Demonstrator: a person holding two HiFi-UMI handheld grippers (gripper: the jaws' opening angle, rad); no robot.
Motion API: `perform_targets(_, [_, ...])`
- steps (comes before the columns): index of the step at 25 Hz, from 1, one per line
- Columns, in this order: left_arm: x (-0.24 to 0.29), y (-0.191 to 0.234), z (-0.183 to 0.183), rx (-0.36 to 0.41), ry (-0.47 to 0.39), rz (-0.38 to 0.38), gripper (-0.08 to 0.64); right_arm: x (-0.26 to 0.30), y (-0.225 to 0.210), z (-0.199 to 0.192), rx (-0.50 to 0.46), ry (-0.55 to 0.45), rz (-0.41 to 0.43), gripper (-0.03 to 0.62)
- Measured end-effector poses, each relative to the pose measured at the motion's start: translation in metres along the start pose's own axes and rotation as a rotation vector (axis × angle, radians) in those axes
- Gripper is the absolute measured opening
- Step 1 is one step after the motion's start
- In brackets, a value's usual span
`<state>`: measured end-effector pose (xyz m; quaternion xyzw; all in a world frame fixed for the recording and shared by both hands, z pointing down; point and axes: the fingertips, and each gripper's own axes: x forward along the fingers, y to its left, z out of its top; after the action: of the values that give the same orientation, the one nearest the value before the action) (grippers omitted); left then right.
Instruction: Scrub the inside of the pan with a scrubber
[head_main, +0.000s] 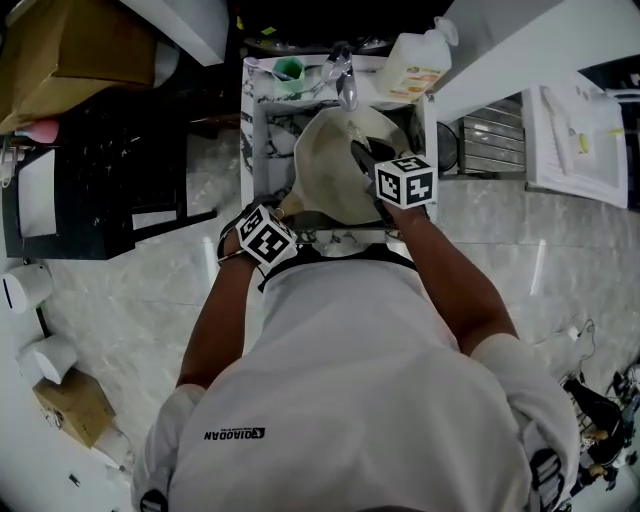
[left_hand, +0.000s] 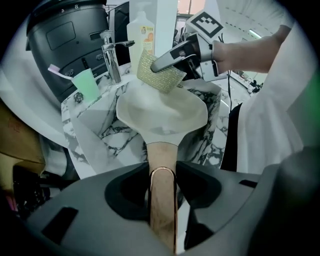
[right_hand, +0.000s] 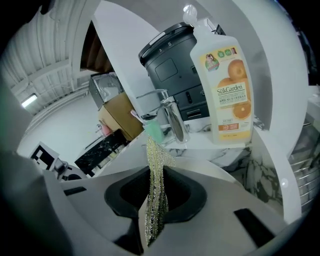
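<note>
Marble-veined sink (head_main: 258, 130) holds the cream pan (left_hand: 160, 107), tilted with its inside facing up and its wooden handle (left_hand: 162, 200) pointing near. The left gripper (left_hand: 162, 167) is clamped on that handle, one jaw against each side. The right gripper (right_hand: 155, 180), reaching in from the right, pinches a flat gold mesh scrubber (left_hand: 160, 75) between closed jaws. The scrubber hangs at the pan's far rim; whether it touches the inside I cannot tell. On the counter (right_hand: 200, 142) at the far side stand a tap (left_hand: 111, 55), a green cup (left_hand: 86, 84) to its left and a soap bottle (right_hand: 227, 85) to its right.
</note>
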<state>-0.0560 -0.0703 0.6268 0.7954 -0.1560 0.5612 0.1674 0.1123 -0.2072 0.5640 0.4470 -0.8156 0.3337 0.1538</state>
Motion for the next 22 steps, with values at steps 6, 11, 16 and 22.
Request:
perform_targets(6, [0.001,0.0,-0.001,-0.034,-0.024,-0.03,0.172,0.023,-0.048,-0.001,-0.081,0.024,-0.207,0.078])
perform_targets(11, [0.001,0.0,-0.002,-0.062,-0.035,-0.063,0.172,0.046,-0.059,-0.001,-0.142,0.036,-0.225,0.08])
perform_targets(16, [0.001,0.001,-0.002,-0.075,-0.043,-0.073,0.172,0.071,-0.064,-0.011,-0.173,0.09,-0.238,0.08])
perform_targets(22, [0.002,0.001,-0.003,-0.076,-0.039,-0.074,0.172,0.099,-0.054,-0.018,-0.16,0.122,-0.189,0.088])
